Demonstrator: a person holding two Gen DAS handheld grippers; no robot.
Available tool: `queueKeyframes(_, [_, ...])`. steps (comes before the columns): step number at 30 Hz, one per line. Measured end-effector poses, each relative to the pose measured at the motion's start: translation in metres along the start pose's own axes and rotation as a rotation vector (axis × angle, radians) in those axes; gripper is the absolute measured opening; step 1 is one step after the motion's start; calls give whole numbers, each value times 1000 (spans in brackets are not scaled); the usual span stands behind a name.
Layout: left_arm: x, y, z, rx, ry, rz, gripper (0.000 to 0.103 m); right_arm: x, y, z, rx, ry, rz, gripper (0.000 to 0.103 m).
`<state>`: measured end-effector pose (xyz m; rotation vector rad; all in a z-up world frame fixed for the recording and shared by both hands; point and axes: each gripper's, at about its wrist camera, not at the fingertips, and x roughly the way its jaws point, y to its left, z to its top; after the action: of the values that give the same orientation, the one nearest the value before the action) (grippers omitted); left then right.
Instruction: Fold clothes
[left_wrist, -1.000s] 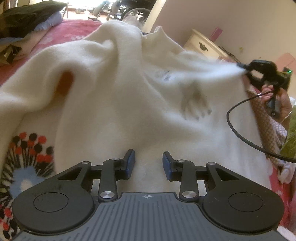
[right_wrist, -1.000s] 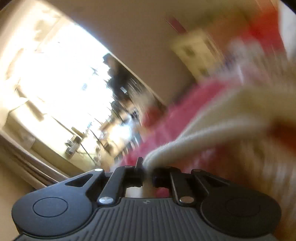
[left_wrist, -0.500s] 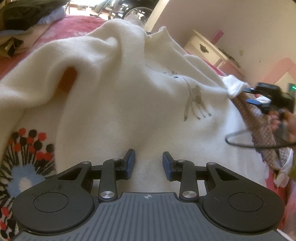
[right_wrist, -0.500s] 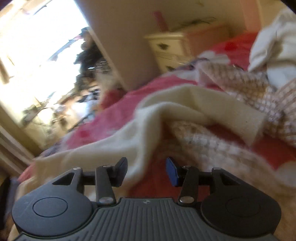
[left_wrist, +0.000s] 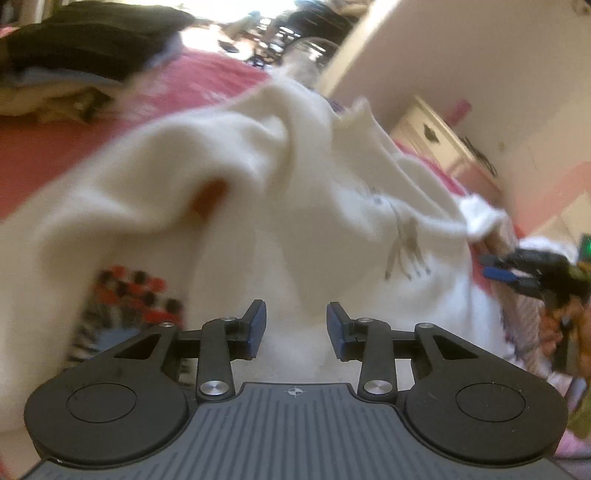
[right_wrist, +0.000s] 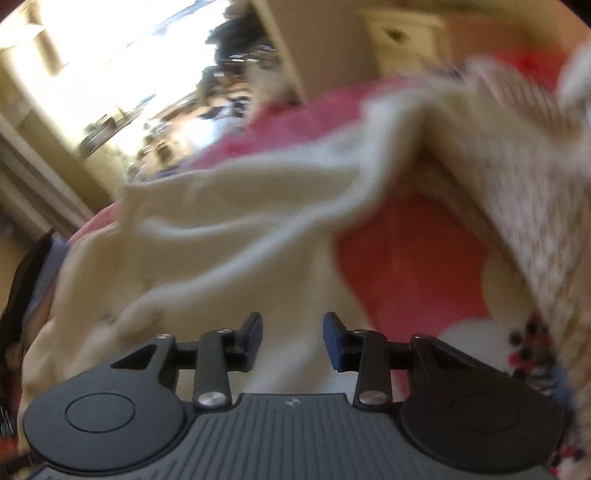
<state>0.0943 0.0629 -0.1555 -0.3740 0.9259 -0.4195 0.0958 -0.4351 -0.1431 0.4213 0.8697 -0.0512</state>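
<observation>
A cream sweater (left_wrist: 280, 192) with a small grey deer print (left_wrist: 404, 245) lies rumpled across the pink bed. My left gripper (left_wrist: 295, 325) hovers open just over its near hem, with nothing between the fingers. In the left wrist view my right gripper (left_wrist: 496, 267) shows at the far right, open and apart from the white sleeve cuff (left_wrist: 480, 218). The right wrist view is blurred: the right gripper (right_wrist: 291, 338) stands open above the sweater (right_wrist: 221, 221), whose sleeve trails toward the upper right.
A pink bedspread (left_wrist: 44, 147) lies under everything. A stack of folded dark and pale clothes (left_wrist: 85, 48) sits at the far left. A beige checked garment (right_wrist: 517, 177) and a dotted knit (left_wrist: 136, 295) lie beside the sweater. A cream nightstand (left_wrist: 432, 129) stands by the wall.
The right gripper let go of the sleeve, opened, and drew back low over the sweater. The sleeve cuff dropped onto the bed. The left gripper stayed open and shifted slightly.
</observation>
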Motion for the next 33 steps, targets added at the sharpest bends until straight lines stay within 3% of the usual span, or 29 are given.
queueKeyframes(2, [-18,6,2,-11,13,4,45,-8,24,7,-26,-18,58,45])
queueKeyframes(5, [-45,16,0,-46,54,10,47,-17,86,-3,-161,-20,164,47])
queueKeyframes(7, [-63,25,-3,-90,81,22,48,-13,135,-16,-266,22,247,48])
queueKeyframes(9, [-86,41,-3,-168,83,43,49,-2,178,-28,-288,85,353,48])
queueKeyframes(11, [-107,59,-2,-234,80,100,49,8,218,-51,-299,151,454,48])
queueKeyframes(13, [-124,79,-1,-290,100,208,50,18,258,-75,-360,200,518,49])
queueKeyframes(16, [-146,111,-1,-358,115,323,51,48,295,-112,-274,390,621,54])
queueKeyframes(18, [-160,131,-5,-390,119,364,52,64,312,-135,-227,487,632,54])
queueKeyframes(21, [-175,160,-17,-435,145,393,59,55,338,-160,-340,456,641,54])
queueKeyframes(25, [-170,197,-40,-585,179,325,60,64,338,-174,-209,543,633,58])
queueKeyframes(28, [-159,214,-55,-712,161,231,60,58,337,-178,-210,528,610,58])
queueKeyframes(30, [-153,217,-58,-742,122,219,60,52,336,-180,-220,511,594,58])
queueKeyframes(33, [-147,214,-56,-703,64,239,56,44,336,-183,-236,486,569,58])
